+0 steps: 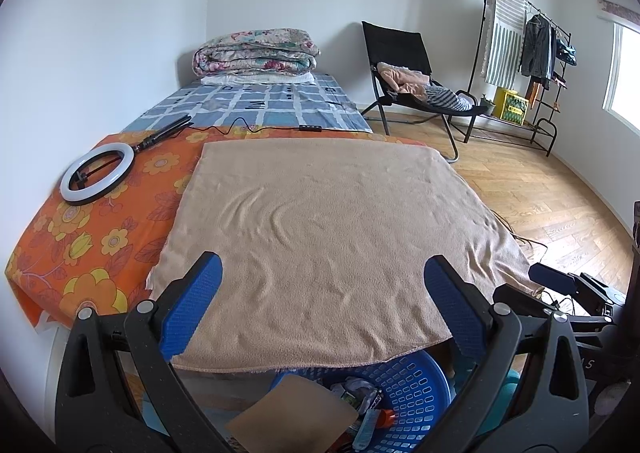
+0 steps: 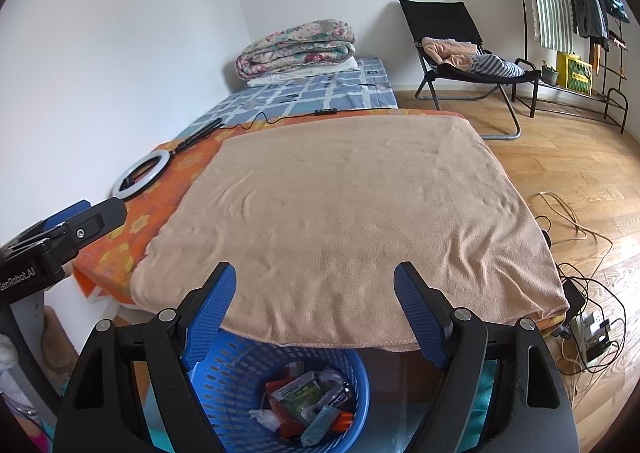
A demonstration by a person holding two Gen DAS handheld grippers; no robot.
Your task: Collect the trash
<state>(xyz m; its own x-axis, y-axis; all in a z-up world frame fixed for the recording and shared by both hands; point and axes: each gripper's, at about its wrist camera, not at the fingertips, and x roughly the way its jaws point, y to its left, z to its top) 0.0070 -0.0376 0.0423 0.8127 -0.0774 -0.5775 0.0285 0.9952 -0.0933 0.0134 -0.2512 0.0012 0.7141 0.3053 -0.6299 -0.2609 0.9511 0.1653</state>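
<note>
Jaws of left hand-held gripper and right hand-held gripper stand wide, holding nothing, above blue basket of trash beside bed.

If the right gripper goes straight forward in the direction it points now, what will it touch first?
Probably the peach towel spread over the bed. The right gripper is open and empty, aimed slightly downward at the towel's near part. The blue basket sits below that line. Depth is uncertain.

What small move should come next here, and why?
Probably none beyond drawing both tongs back: the left tongs and right tongs stand open and empty, the peach fleece blanket shows no litter, and wrappers already lie in the blue plastic mesh basket.
</note>
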